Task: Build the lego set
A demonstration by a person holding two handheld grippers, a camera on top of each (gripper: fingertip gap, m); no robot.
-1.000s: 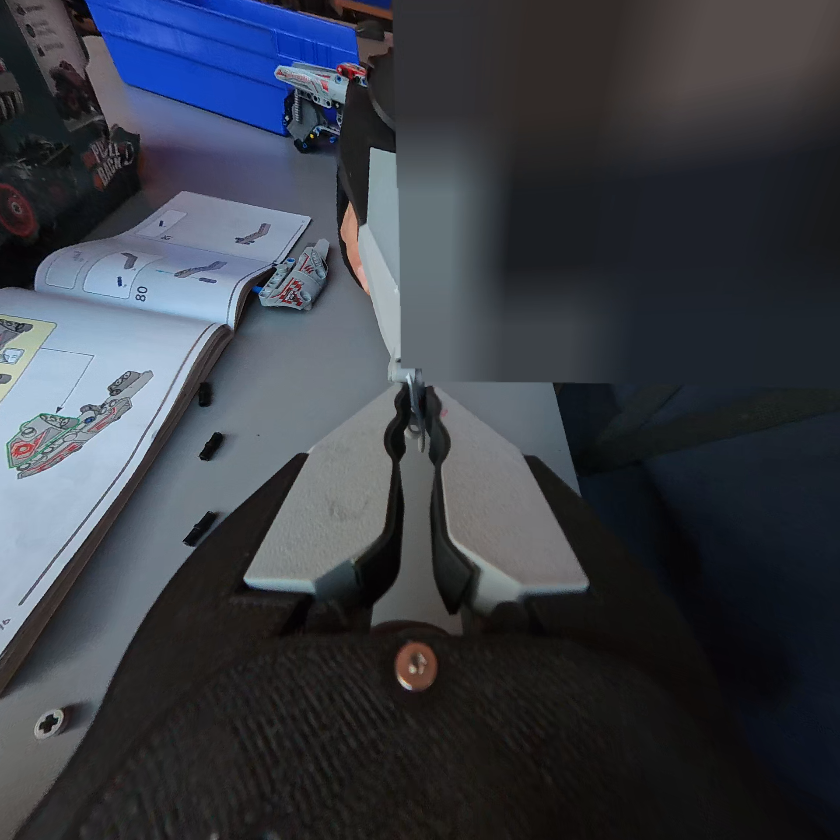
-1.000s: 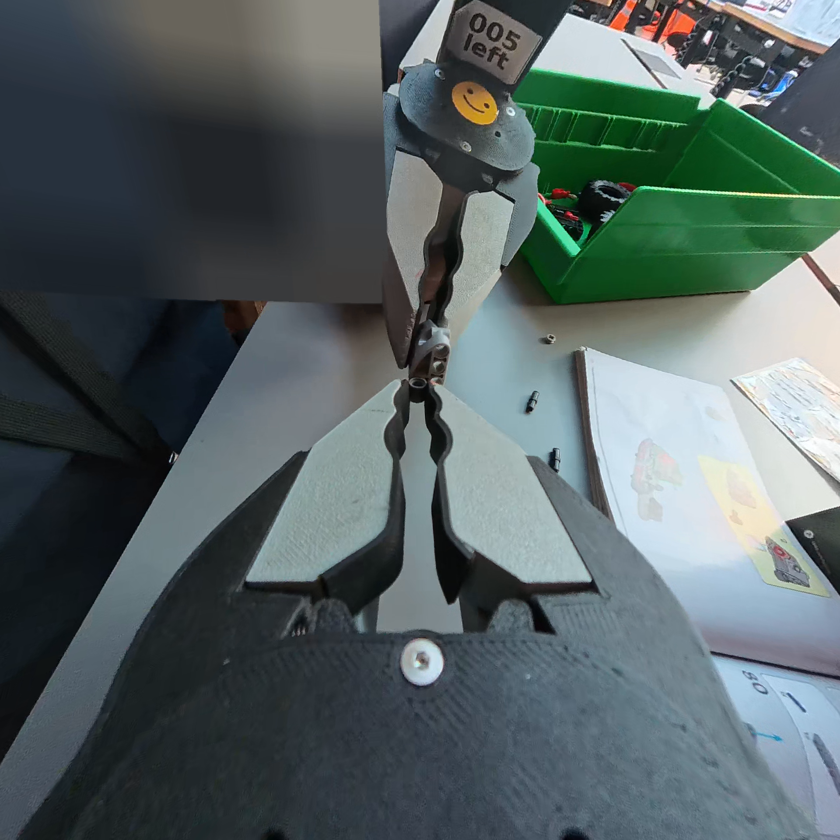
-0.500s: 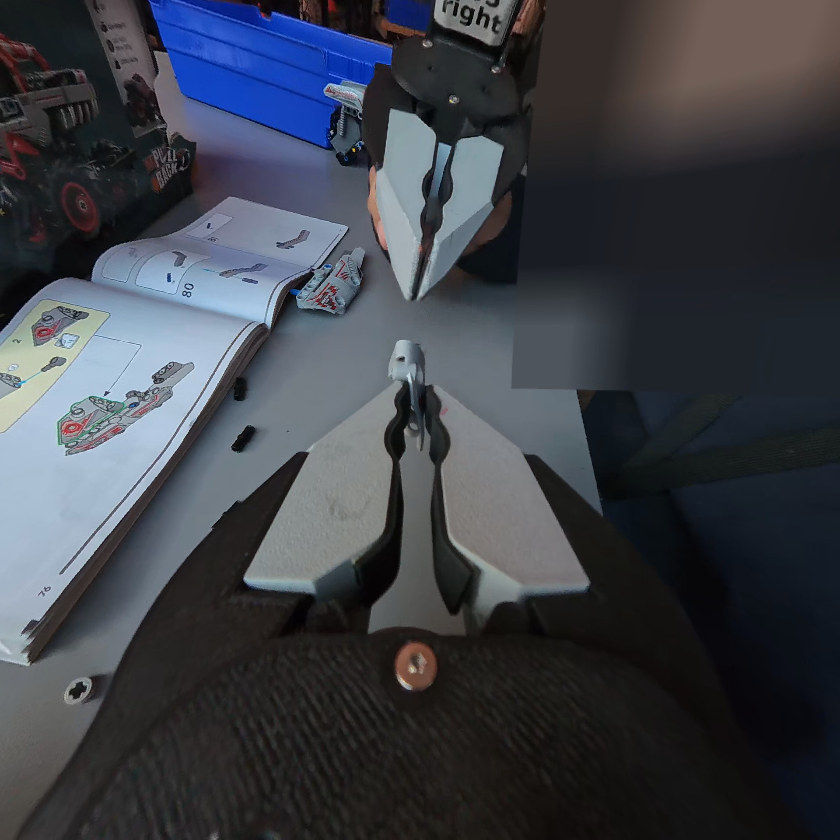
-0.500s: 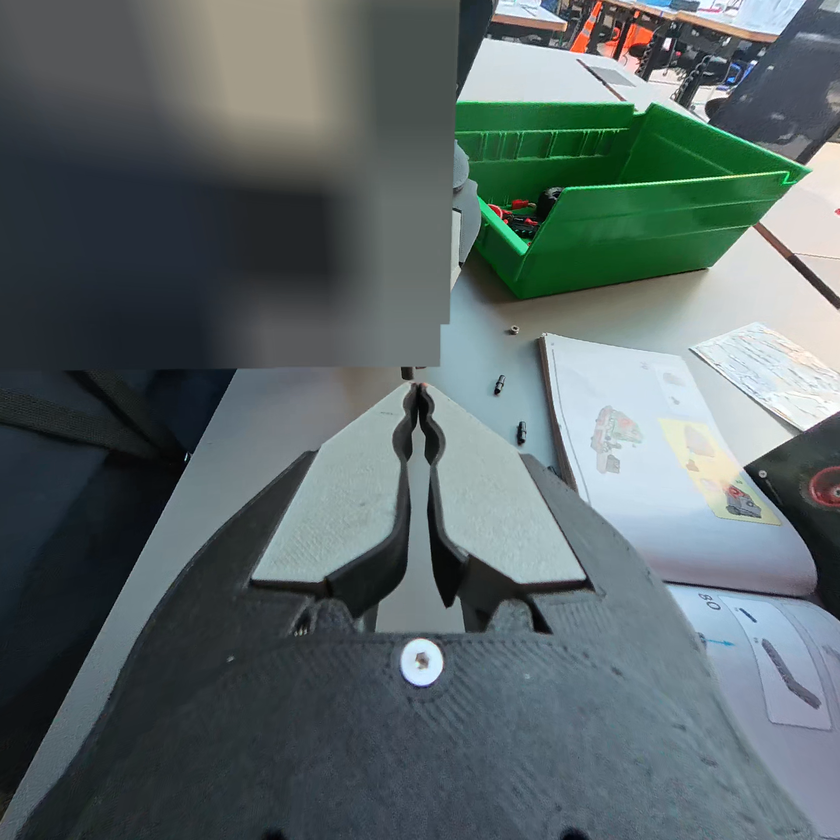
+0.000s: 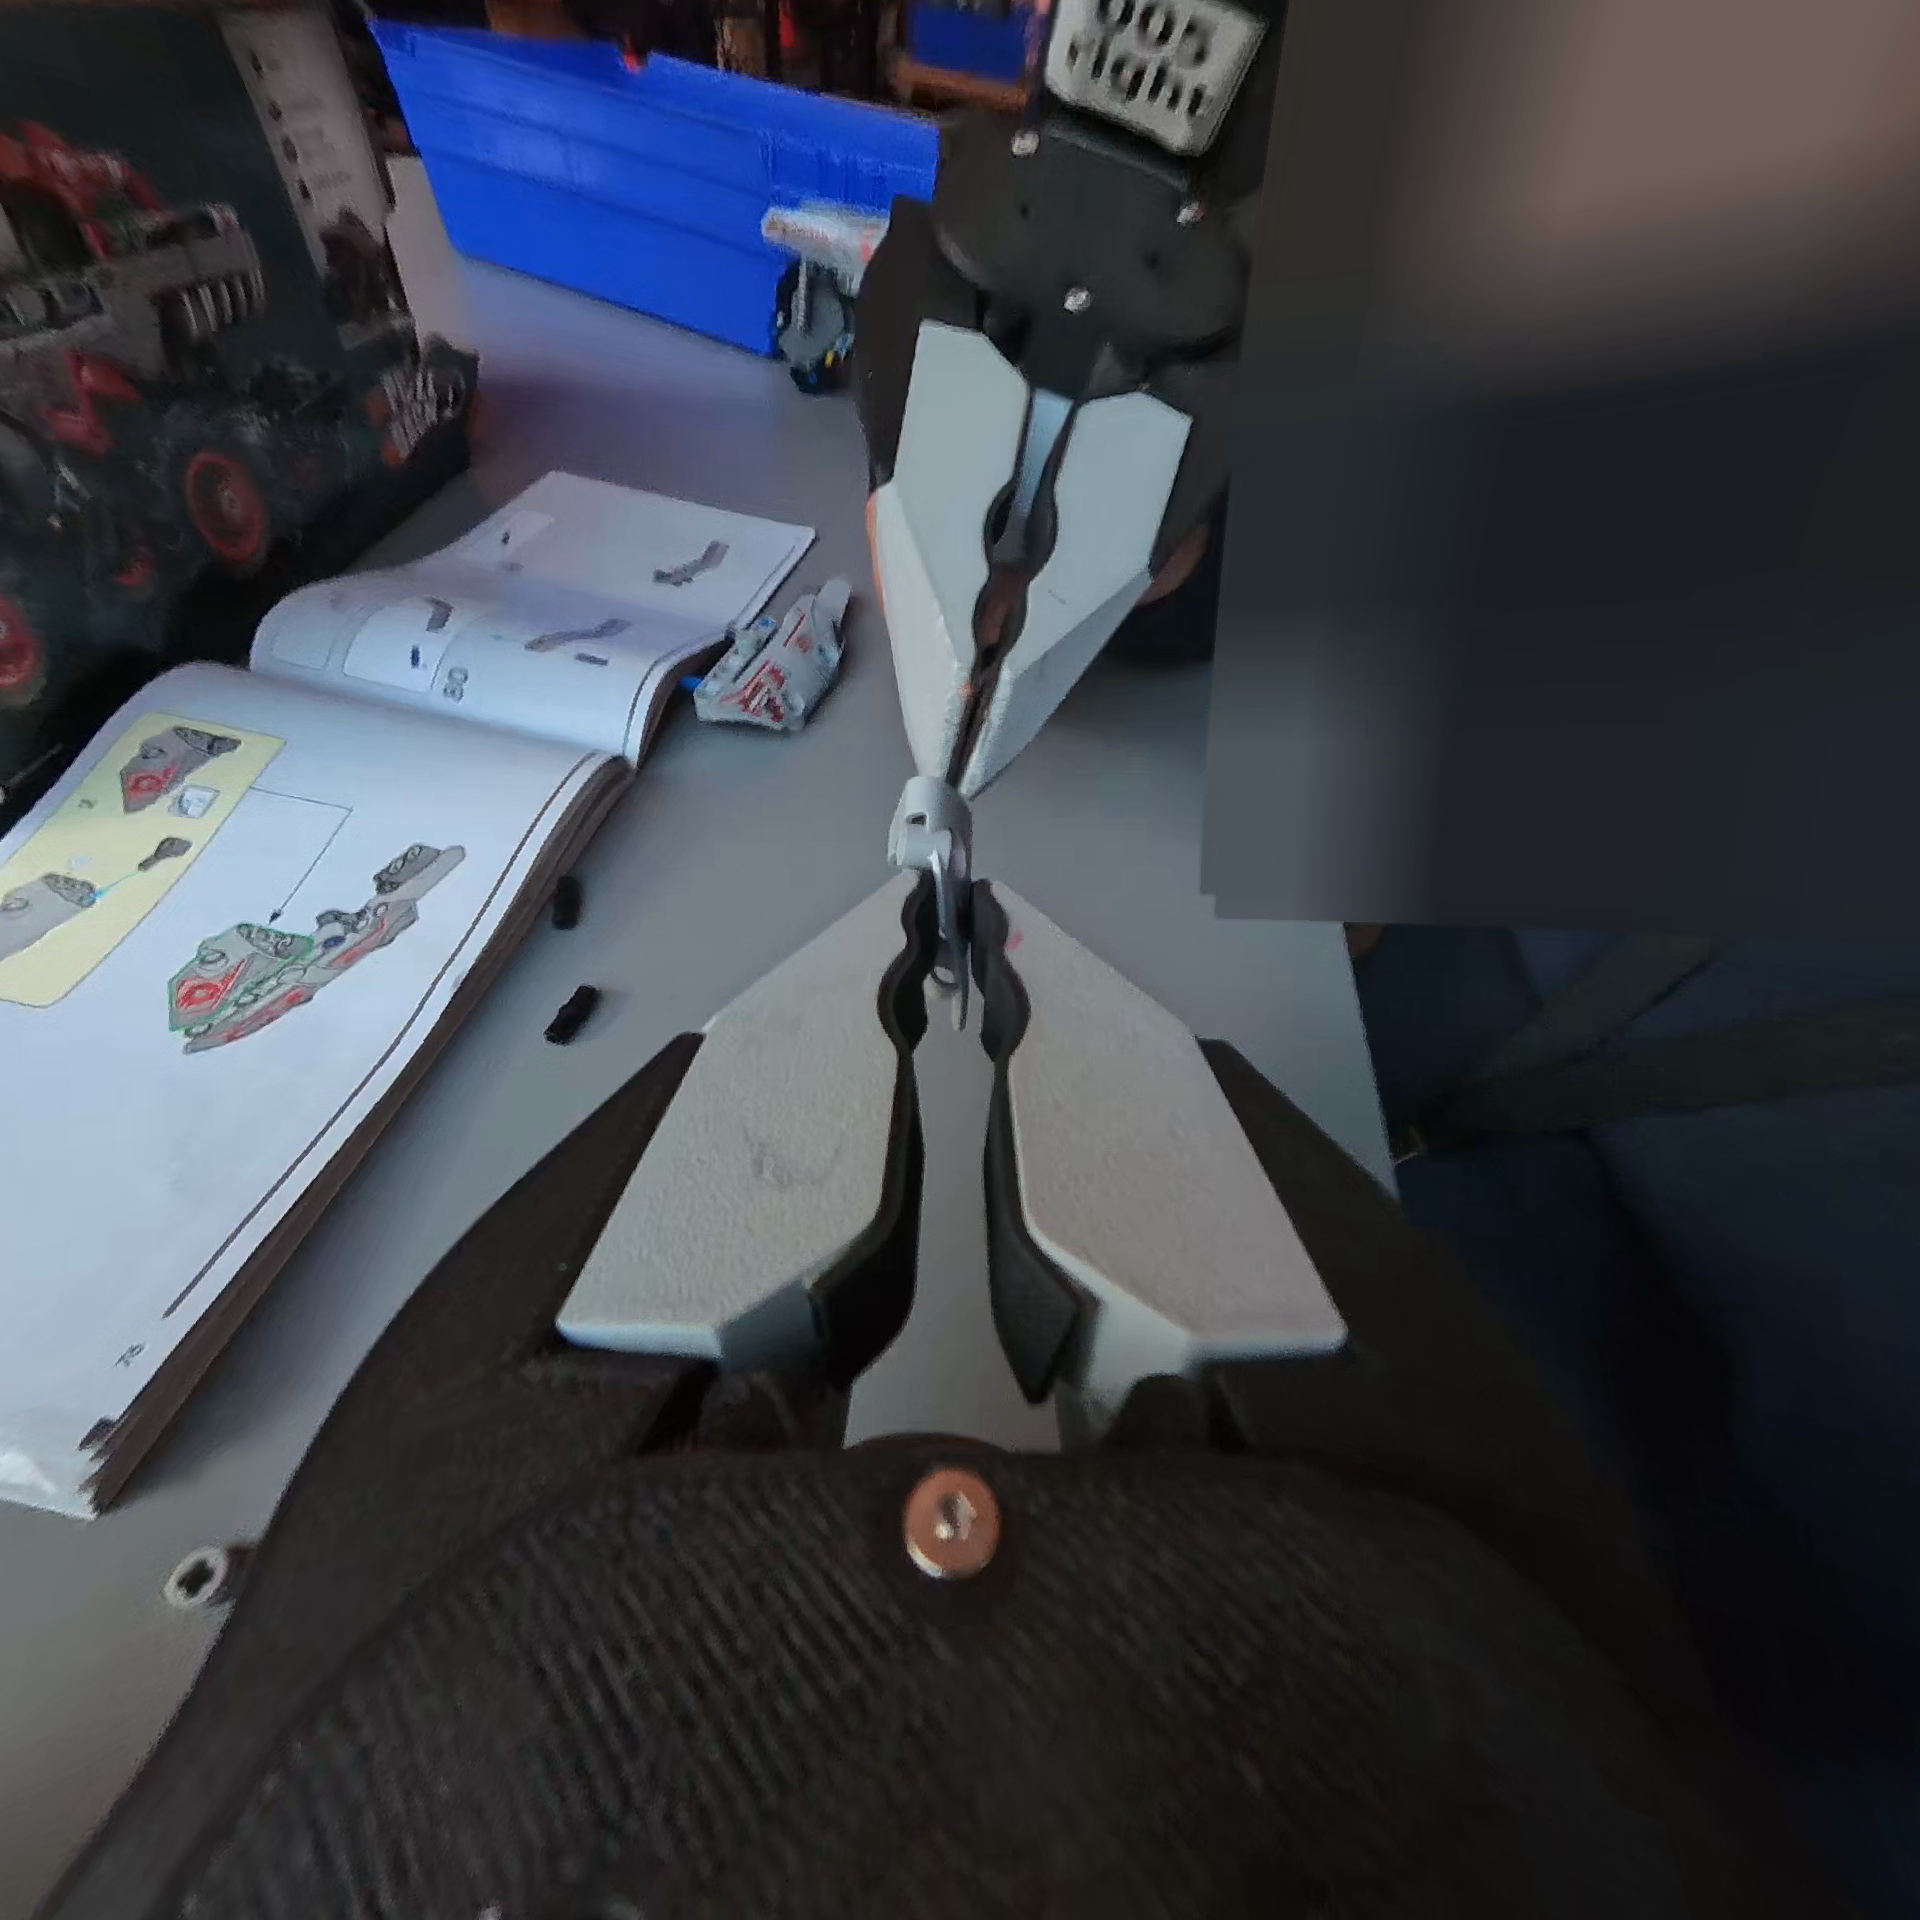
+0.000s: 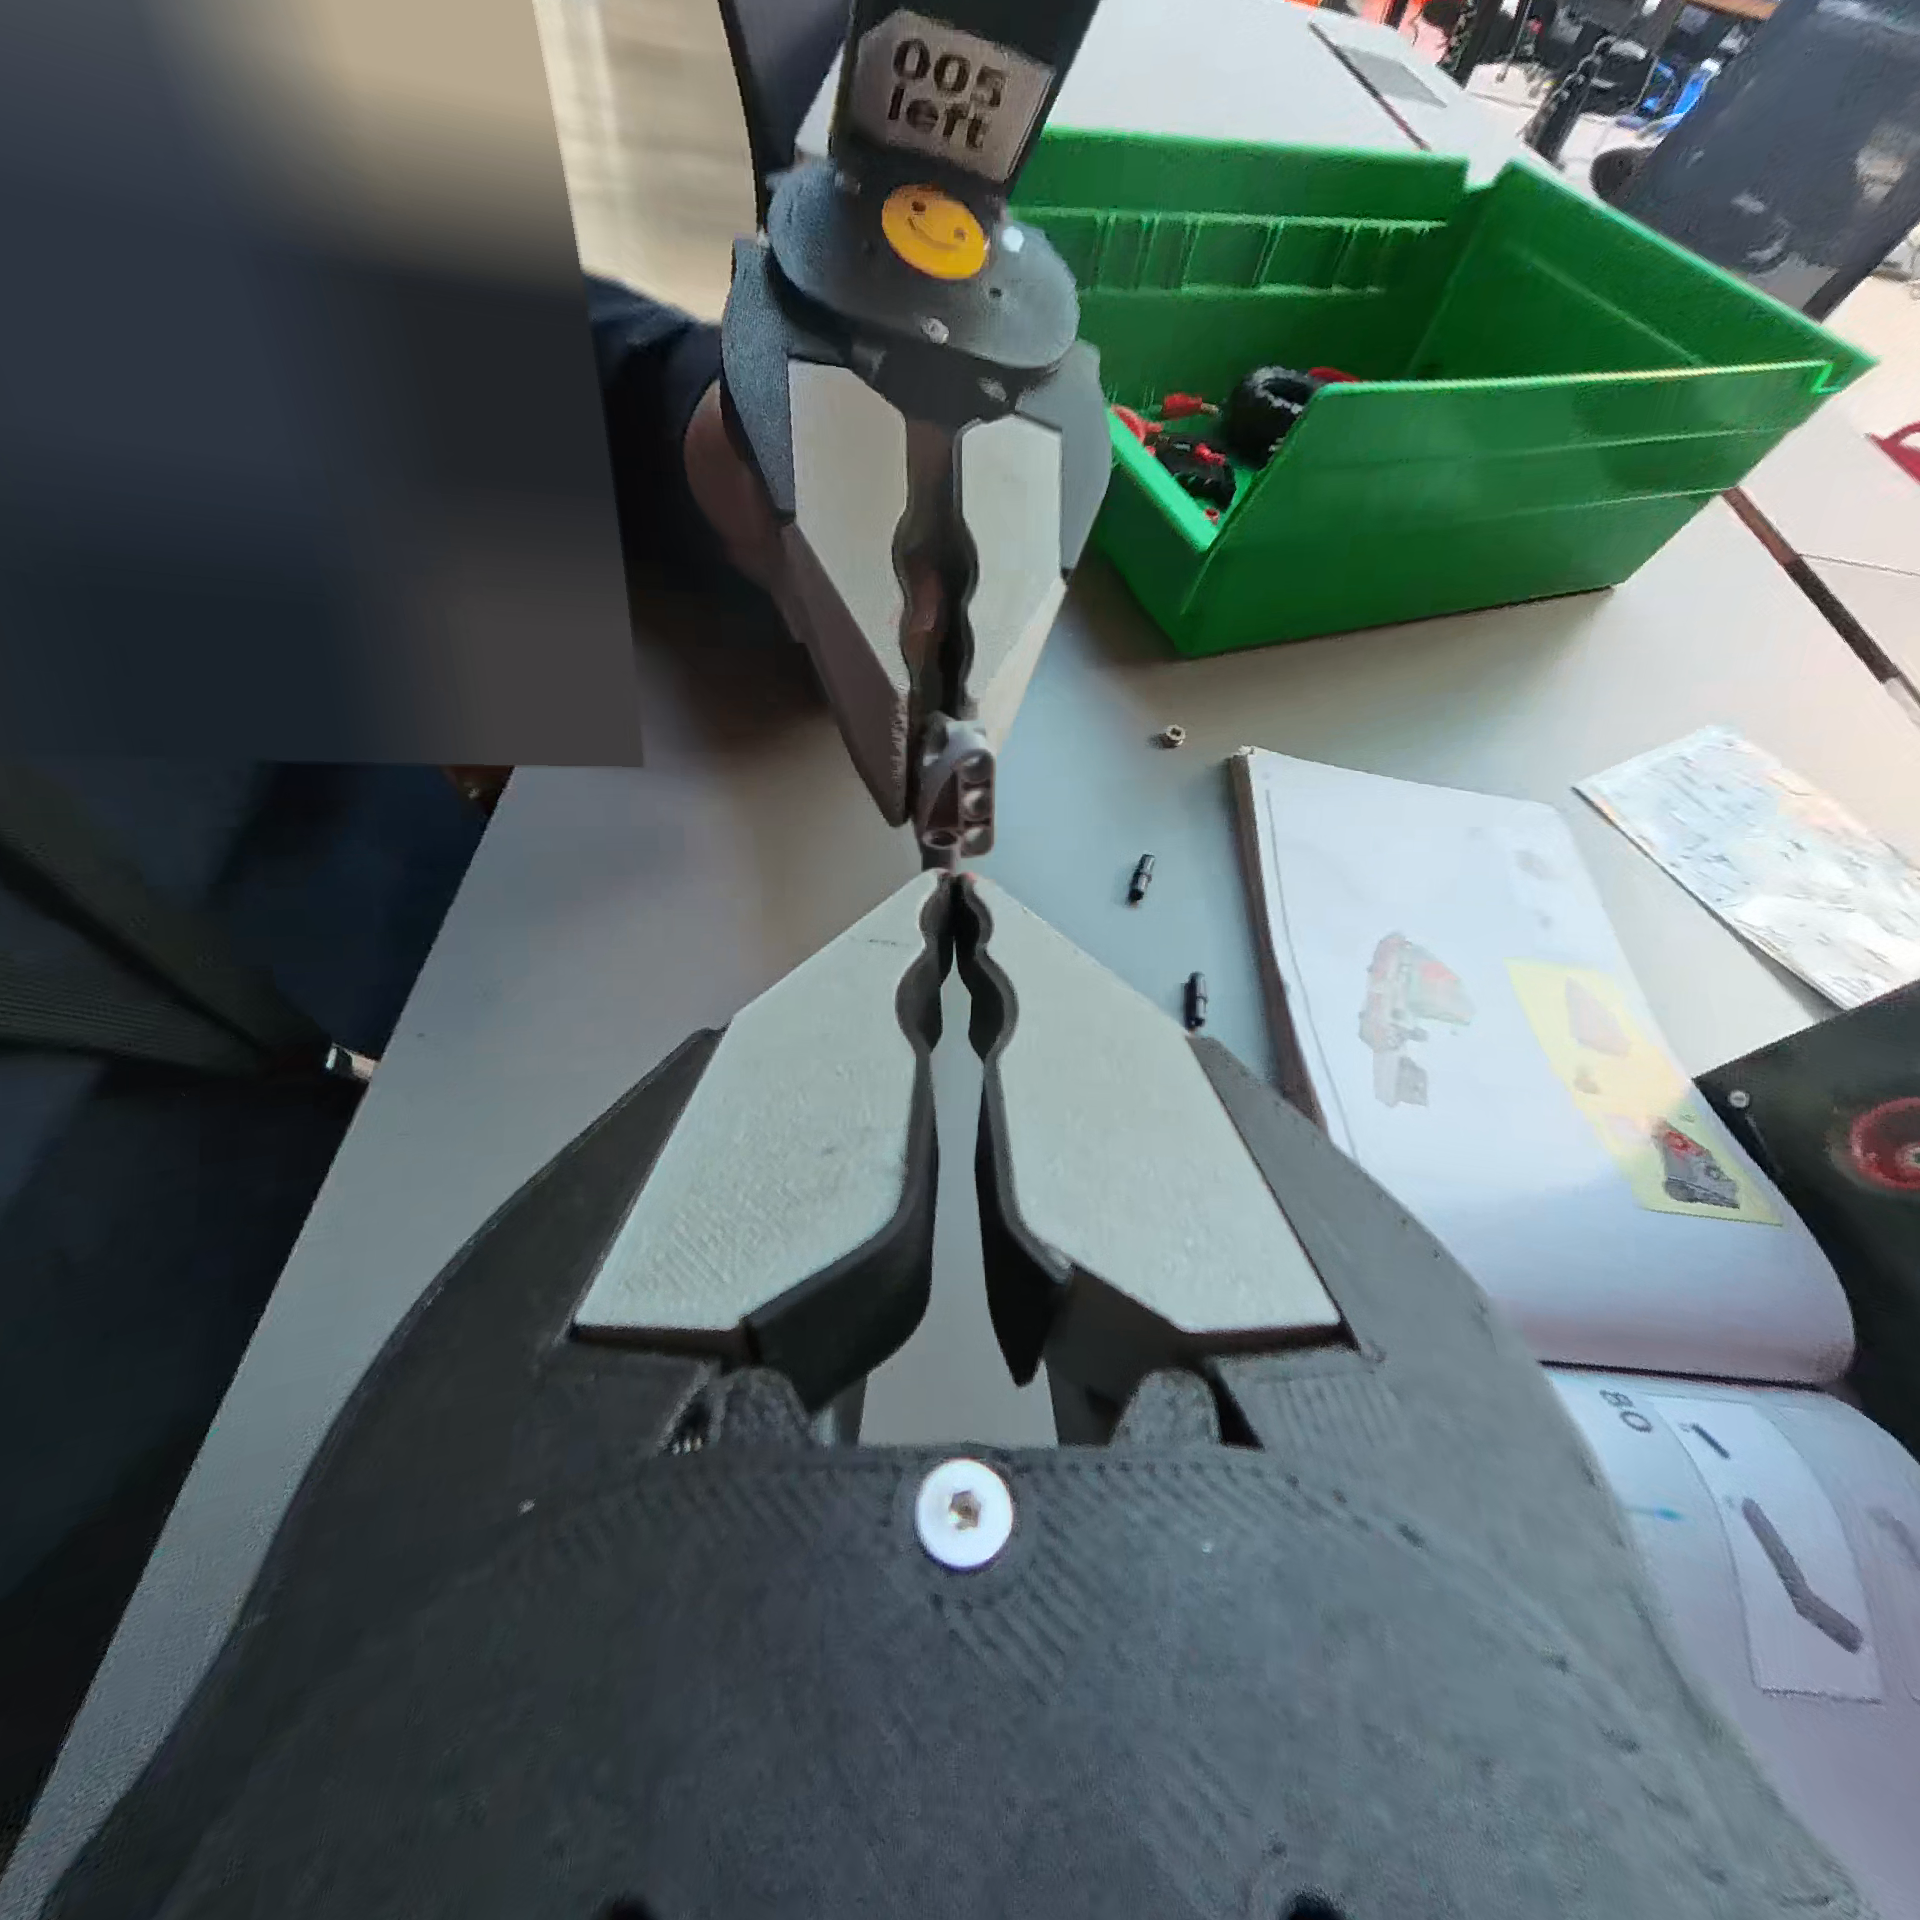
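Grey lego piece (image 5: 928,831) pinched by left hand-held gripper (image 5: 945,902).

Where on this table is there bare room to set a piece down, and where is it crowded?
Bare: the near table edge beside the grippers, and the strip between the green bin and the booklet. Crowded: the black pins beside the booklet, and the grey assembly at its far page.

Both grippers are the same build: a black, ribbed printed body with one silver screw near its front edge, and two pale grey wedge fingers (image 5: 769,1153) lined in wavy black rubber. The left gripper (image 6: 940,748) carries a round yellow sticker and a grey label plate.
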